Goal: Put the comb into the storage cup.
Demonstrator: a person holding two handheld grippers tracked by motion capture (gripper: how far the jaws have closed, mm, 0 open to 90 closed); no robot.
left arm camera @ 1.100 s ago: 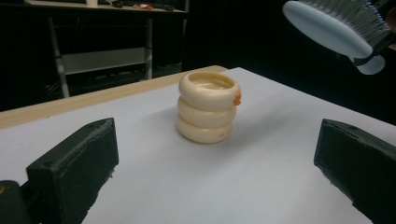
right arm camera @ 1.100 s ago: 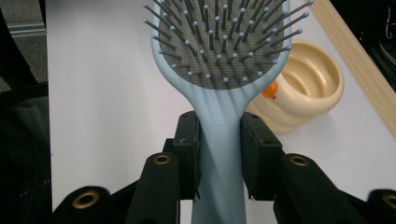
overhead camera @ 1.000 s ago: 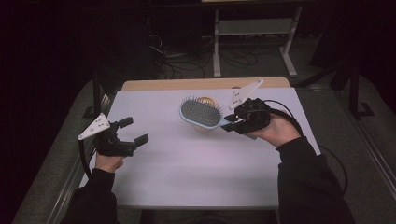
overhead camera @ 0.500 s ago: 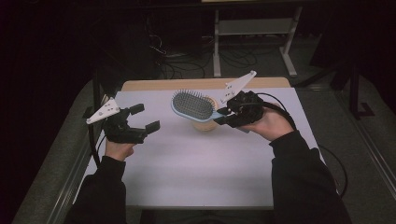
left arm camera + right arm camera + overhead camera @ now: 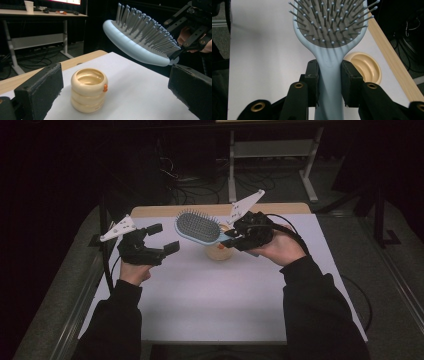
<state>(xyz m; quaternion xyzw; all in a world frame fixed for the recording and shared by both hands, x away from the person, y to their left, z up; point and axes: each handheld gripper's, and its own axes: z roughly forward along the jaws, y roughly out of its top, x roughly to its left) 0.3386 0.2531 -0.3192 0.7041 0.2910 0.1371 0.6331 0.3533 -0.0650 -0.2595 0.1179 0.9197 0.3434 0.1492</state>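
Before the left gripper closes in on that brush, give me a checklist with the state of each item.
1. Right gripper clamps the light blue paddle hairbrush by its handle: ok.
2. Brush is off the white table, bristles facing up: ok.
3. Left gripper has jaws open, nothing held: ok.
4. Brush head sits between the left jaws: not ok, it is up and to the right of them in the left gripper view.
5. Cream ribbed ring-shaped cup stands upright on the table: ok.
6. Clearance between brush and cup: cannot tell.
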